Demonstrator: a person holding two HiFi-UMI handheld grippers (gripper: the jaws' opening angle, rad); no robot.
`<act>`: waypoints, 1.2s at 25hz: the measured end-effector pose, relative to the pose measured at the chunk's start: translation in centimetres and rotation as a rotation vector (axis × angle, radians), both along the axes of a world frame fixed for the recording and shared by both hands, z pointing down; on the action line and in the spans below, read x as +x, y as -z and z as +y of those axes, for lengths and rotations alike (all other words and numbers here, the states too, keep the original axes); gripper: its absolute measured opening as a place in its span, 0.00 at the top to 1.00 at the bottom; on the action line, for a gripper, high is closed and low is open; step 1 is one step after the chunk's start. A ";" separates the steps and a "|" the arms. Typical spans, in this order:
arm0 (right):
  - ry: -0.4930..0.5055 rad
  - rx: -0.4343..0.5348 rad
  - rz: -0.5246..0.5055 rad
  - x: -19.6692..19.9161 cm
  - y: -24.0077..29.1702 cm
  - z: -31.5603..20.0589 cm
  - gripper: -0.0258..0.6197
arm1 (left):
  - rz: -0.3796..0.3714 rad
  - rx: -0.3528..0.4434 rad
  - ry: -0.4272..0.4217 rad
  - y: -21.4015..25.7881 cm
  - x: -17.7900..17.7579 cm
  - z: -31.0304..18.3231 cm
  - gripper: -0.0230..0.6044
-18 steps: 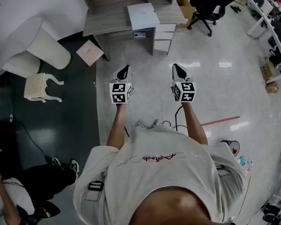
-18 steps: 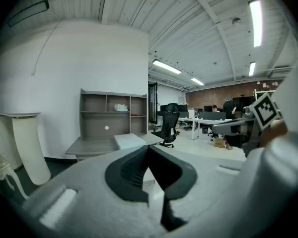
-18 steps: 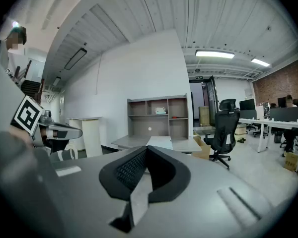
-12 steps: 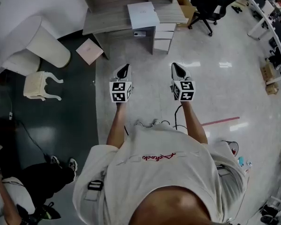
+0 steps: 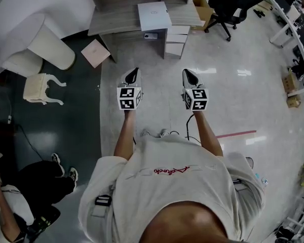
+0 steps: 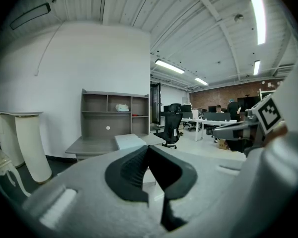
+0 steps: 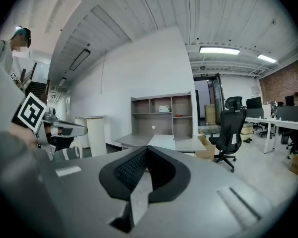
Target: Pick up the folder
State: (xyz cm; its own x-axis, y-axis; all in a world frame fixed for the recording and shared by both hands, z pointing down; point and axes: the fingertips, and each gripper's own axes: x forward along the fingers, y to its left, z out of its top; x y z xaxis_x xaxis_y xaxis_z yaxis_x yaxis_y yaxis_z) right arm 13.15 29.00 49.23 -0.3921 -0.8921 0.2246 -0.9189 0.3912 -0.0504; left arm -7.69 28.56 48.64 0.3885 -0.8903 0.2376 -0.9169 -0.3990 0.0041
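A pale blue-white folder point(image 5: 154, 16) lies flat on the grey desk point(image 5: 111, 20) at the far end of the room; it also shows as a light slab in the left gripper view, folder point(image 6: 129, 141), and the right gripper view, folder point(image 7: 161, 142). My left gripper point(image 5: 134, 75) and right gripper point(image 5: 188, 75) are held side by side in front of the person, over the floor, well short of the desk. Both point toward the desk, slightly downward. Both are shut with nothing between the jaws.
A black office chair point(image 5: 227, 5) stands right of the desk, a white drawer unit point(image 5: 176, 39) under it. A pink square box point(image 5: 95, 53), a white curved seat point(image 5: 35, 49) and a small white stool point(image 5: 39, 88) lie left. Another person point(image 5: 20, 201) sits at lower left.
The person and both grippers have shifted slightly forward toward the desk; the grippers stay shut and level with each other. The seated person's feet at lower left have moved.
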 end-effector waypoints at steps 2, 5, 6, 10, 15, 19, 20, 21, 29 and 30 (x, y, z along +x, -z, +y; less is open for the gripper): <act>0.010 -0.004 0.003 0.3 -0.3 -0.1 0.95 | -0.003 -0.006 0.007 -0.4 0.3 0.0 0.96; 0.023 -0.017 0.018 0.8 -1.0 -0.2 0.95 | -0.002 -0.017 0.019 -1.0 0.9 0.1 0.96; 0.026 -0.020 0.020 0.9 -1.2 -0.4 0.95 | -0.002 -0.017 0.022 -1.1 1.0 0.0 0.96; 0.033 -0.025 0.017 0.9 -1.9 -1.0 0.95 | -0.004 -0.013 0.029 -1.5 1.4 -0.5 0.96; 0.034 -0.024 0.007 0.9 -2.2 -2.1 0.95 | -0.003 -0.017 0.021 -1.9 1.8 -1.9 0.96; 0.033 -0.027 0.007 0.7 -2.4 -3.9 0.95 | -0.004 -0.015 0.010 -2.1 2.0 -3.8 0.96; 0.033 -0.028 0.009 0.6 -2.5 -4.4 0.95 | -0.002 -0.016 0.007 -2.3 2.0 -4.4 0.96; 0.033 -0.030 0.010 0.6 -2.7 -5.0 0.95 | -0.001 -0.016 0.004 -2.4 2.1 -5.0 0.96; 0.009 -0.032 0.024 0.0 -2.8 -12.0 0.95 | 0.010 -0.013 -0.024 -2.5 1.8 -12.8 0.96; 0.005 -0.032 0.026 -0.1 -2.8 -13.1 0.95 | 0.011 -0.012 -0.028 -2.5 1.7 -13.9 0.96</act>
